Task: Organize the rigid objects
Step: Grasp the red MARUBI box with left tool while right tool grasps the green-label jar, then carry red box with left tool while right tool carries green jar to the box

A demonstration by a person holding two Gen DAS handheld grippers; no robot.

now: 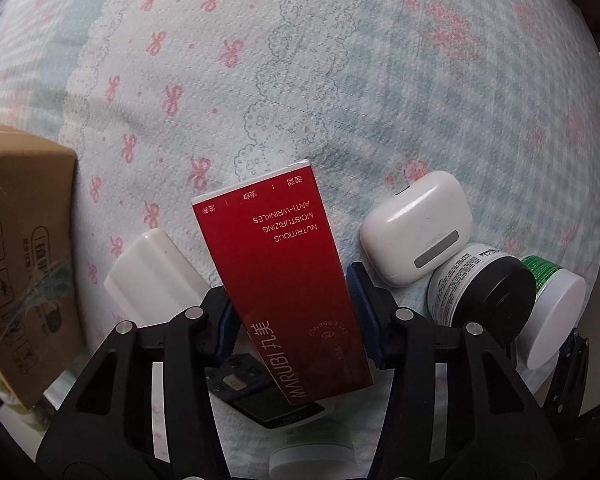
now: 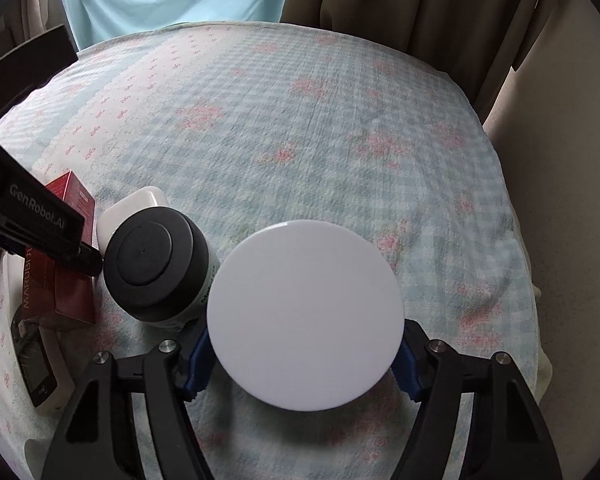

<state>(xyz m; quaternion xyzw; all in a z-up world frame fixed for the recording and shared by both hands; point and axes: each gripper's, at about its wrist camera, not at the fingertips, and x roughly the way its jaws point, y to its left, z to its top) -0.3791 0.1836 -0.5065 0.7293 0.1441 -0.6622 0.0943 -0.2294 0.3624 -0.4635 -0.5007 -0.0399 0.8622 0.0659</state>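
Left tongs (image 1: pixel 292 316): clamped on upright red carton (image 1: pixel 280 280), between white case (image 1: pixel 416 228) and white block (image 1: pixel 152 272); right tongs (image 2: pixel 304 364): clamped on white-lidded jar (image 2: pixel 304 312), beside black-lidded jar (image 2: pixel 156 264), on quilted bed cover (image 2: pixel 320 120).

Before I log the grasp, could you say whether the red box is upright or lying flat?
Tilted: the red box leans between the left gripper's pads.

Black claw (image 2: pixel 302 354) arms, blue pads (image 2: pixel 198 364), silver screws (image 2: pixel 165 346)

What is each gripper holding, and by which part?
The left gripper clamps the red box across its long sides, near the lower half. The right gripper grips the white-lidded jar by opposite sides, at or under its lid.
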